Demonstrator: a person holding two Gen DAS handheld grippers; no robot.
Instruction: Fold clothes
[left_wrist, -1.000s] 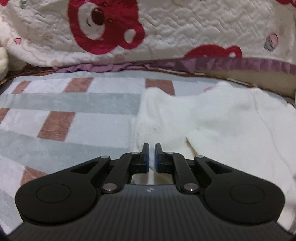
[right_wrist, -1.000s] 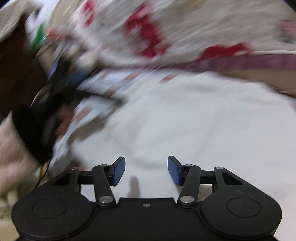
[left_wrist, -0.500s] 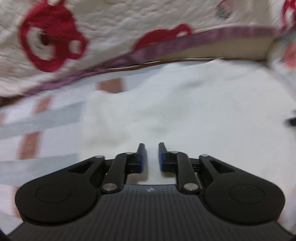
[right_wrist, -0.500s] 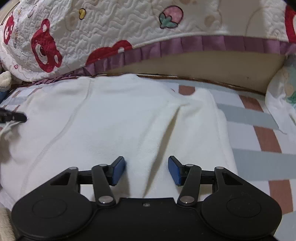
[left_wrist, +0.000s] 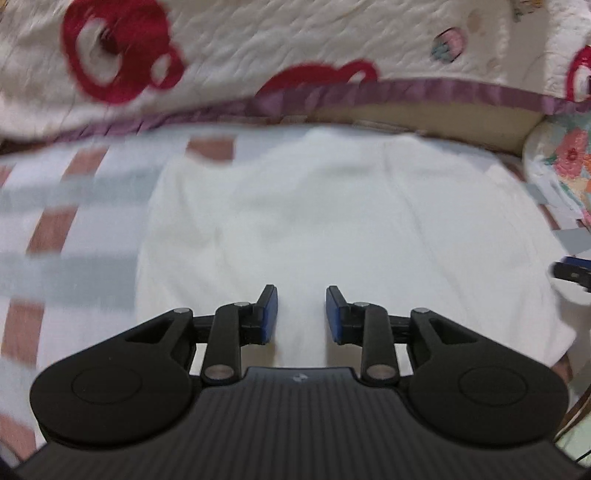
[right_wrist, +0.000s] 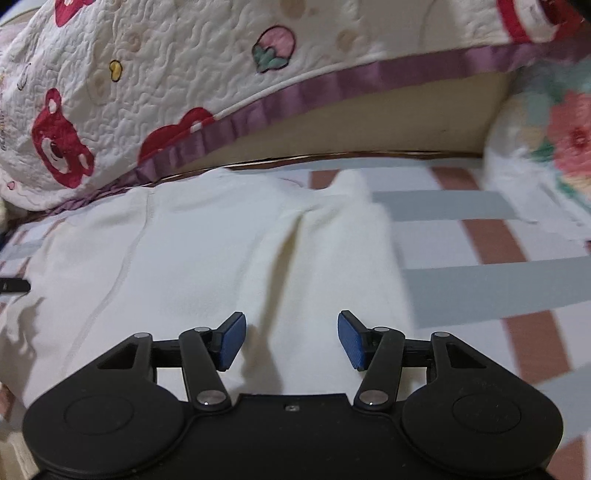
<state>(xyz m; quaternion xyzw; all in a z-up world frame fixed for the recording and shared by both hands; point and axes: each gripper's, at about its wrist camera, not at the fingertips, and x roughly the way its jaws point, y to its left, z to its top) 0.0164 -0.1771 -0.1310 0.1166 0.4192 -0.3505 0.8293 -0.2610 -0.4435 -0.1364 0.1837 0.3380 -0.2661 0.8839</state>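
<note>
A white fleecy garment (left_wrist: 332, 221) lies spread flat on a striped bed sheet (left_wrist: 66, 236); it also shows in the right wrist view (right_wrist: 207, 258) with a long crease down its right part. My left gripper (left_wrist: 301, 312) is open and empty, low over the garment's near edge. My right gripper (right_wrist: 291, 339) is open wide and empty, over the garment's near right part. The tip of the right gripper shows at the right edge of the left wrist view (left_wrist: 570, 271). The tip of the left gripper shows at the left edge of the right wrist view (right_wrist: 14, 285).
A quilted blanket (right_wrist: 184, 74) with red bears and a purple trim hangs over the far bed edge. A floral pillow (right_wrist: 554, 147) lies at the far right. The striped sheet (right_wrist: 480, 280) extends to the right of the garment.
The left gripper has opened from nearly shut and swung right, from the garment's left edge to its middle. The right gripper has shifted a little to the right and stayed open.
</note>
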